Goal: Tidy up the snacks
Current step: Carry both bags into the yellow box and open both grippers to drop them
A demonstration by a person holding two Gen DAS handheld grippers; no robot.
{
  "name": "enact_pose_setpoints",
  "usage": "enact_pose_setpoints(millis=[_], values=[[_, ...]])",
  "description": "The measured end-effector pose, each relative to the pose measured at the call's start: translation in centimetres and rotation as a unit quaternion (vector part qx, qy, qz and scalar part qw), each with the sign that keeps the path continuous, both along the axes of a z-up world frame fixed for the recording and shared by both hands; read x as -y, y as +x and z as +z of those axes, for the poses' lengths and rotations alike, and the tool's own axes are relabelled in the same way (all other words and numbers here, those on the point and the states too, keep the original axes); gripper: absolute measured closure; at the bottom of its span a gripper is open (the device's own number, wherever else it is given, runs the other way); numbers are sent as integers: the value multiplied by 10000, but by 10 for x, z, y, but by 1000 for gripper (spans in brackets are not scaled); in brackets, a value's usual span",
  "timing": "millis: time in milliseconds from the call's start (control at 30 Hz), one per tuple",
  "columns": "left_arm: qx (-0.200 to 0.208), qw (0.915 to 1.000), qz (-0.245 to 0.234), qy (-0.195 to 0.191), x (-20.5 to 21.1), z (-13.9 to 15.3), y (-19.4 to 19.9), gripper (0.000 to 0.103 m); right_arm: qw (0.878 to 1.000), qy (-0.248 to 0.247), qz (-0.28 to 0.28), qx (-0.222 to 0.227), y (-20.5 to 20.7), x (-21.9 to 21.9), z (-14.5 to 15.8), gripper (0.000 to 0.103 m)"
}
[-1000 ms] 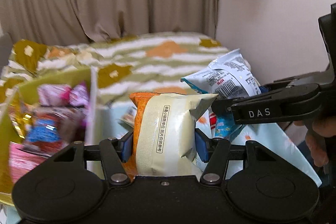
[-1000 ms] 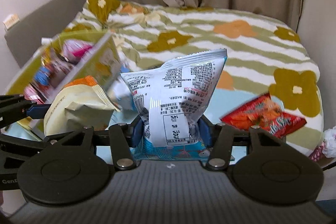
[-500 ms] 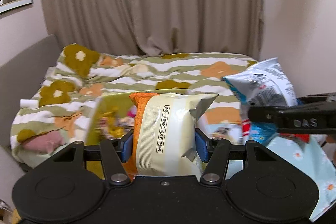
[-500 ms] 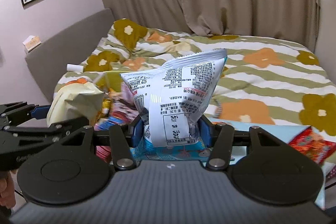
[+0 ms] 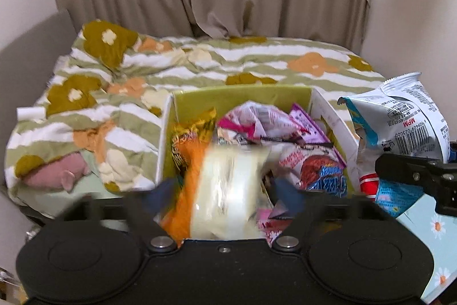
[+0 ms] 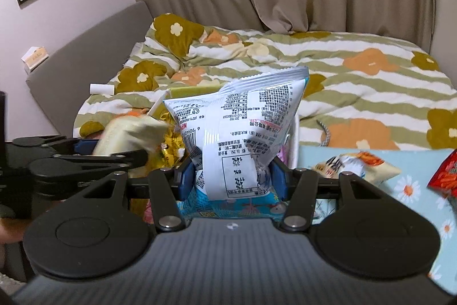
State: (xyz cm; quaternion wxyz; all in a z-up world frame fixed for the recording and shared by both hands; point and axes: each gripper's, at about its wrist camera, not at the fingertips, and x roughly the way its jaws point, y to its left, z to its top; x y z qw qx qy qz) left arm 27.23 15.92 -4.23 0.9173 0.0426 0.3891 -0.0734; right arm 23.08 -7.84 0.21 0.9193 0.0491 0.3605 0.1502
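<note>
Left jaws spread (blurred), cream packet [image 5: 228, 190] between | right jaws clamp white bag [image 6: 237, 139]

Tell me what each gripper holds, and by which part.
Right gripper: white-and-blue snack bag, clamped across its lower body. Left gripper: cream-and-orange snack bag sits between its jaws over the box; motion blur hides whether it's clamped.

White snack bag [image 5: 411, 122]: "MPM", barcode digits

Left gripper [image 5: 225, 190] hangs above the green box [image 5: 242, 96], its fingers spread apart and blurred. Right gripper [image 6: 232, 180], just beside the box, is clamped on a white packet [image 6: 237, 127].
</note>
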Motion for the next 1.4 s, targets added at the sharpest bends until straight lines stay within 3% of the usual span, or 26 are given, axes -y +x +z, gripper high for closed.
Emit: enact_pose_setpoints(millis=[200, 567, 667, 700, 1000, 1400], values=[[79, 9997, -53, -219, -13, -1, -15, 0, 9998, -148, -32, -109, -7, -13, -3, 34], [95, 9983, 409, -415, -40, 11, -44, 0, 9995, -44, 294, -131, -2, -43, -4, 31], [150, 9979, 515, -371, -44, 13, -48, 0, 9994, 52, 288, -201, 1, -48, -10, 18], [157, 9978, 538, -361, -45, 14, -49, 0, 9994, 122, 273, -195, 2, -48, -12, 0], [69, 9975, 608, -352, -44, 8, -61, 0, 9986, 407, 131, -302, -2, -32, -19, 0], [430, 9975, 460, -333, -31, 33, -81, 0, 9991, 421, 10, 96, -30, -17, 6, 0]])
